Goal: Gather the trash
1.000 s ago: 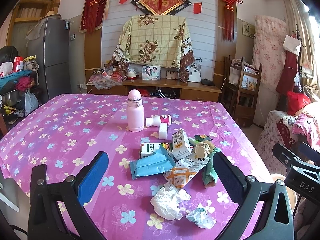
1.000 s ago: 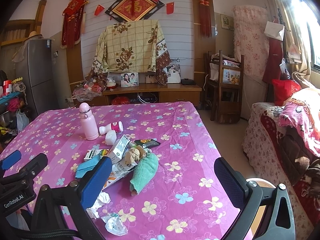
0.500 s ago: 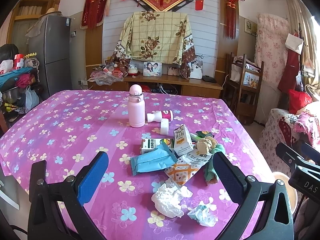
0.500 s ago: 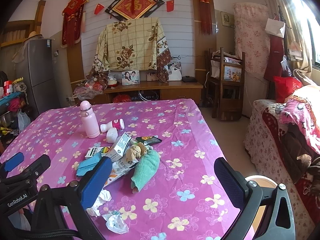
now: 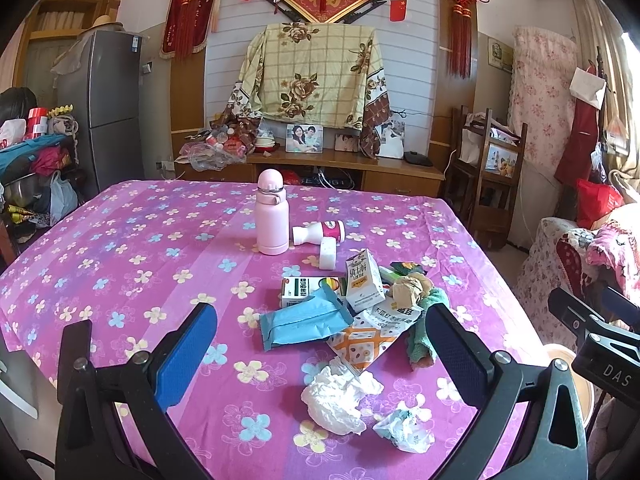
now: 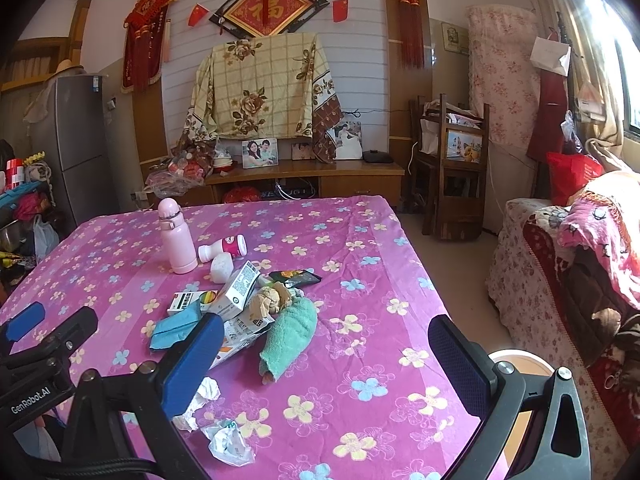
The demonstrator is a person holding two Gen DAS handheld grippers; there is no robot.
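both cameras have drawn back a little and risen since the earlier frames, so more of the pink flowered tablecloth (image 5: 120,248) shows beyond the trash; nothing on it has shifted. left gripper (image 5: 320,344) hovers over the near edge with its jaws spread wide and nothing between them, and right gripper (image 6: 324,352) hangs the same way, parted and empty. seen from the left wrist, the crumpled white tissue (image 5: 336,396) lies at 6 o'clock of the pile, with a smaller paper wad (image 5: 404,428) just beside it at 4 o'clock. the blue wrapper (image 5: 304,320) overlaps the orange snack bag (image 5: 372,340); a small milk carton (image 5: 362,280) stands tilted at the pile's 12 o'clock, a brown paper ball (image 5: 408,288) touching the green towel (image 6: 290,332). a pink bottle (image 5: 272,216) stands upright farther off at 11 o'clock
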